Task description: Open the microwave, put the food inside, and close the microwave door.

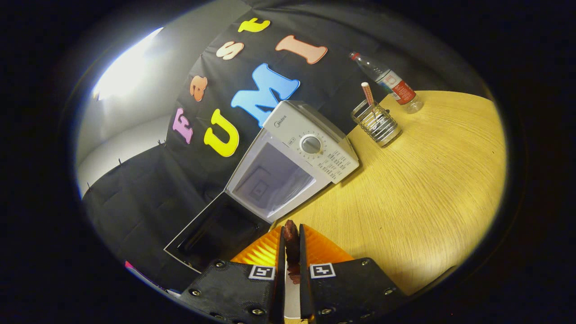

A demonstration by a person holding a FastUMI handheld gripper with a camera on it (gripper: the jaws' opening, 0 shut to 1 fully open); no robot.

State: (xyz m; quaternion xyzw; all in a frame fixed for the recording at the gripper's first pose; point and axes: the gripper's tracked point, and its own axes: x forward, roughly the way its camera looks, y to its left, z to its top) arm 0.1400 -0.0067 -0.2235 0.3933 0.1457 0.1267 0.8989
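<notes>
A white microwave (310, 148) stands on the wooden table (418, 189), beyond my fingers, seen tilted. Its dark-glass door (211, 234) hangs fully open, swung out past the table's edge, and the pale cavity (272, 180) shows bare. My gripper (291, 245) is shut on a thin dark reddish-brown piece of food (291, 243), which sticks up between the two fingers. The food is held a short way in front of the open cavity, above the table's near edge.
A wire-mesh holder (377, 123) with a striped straw stands on the table beyond the microwave. A plastic bottle with a red label (391, 83) lies behind the holder. The booth's black cloth wall rises behind the microwave.
</notes>
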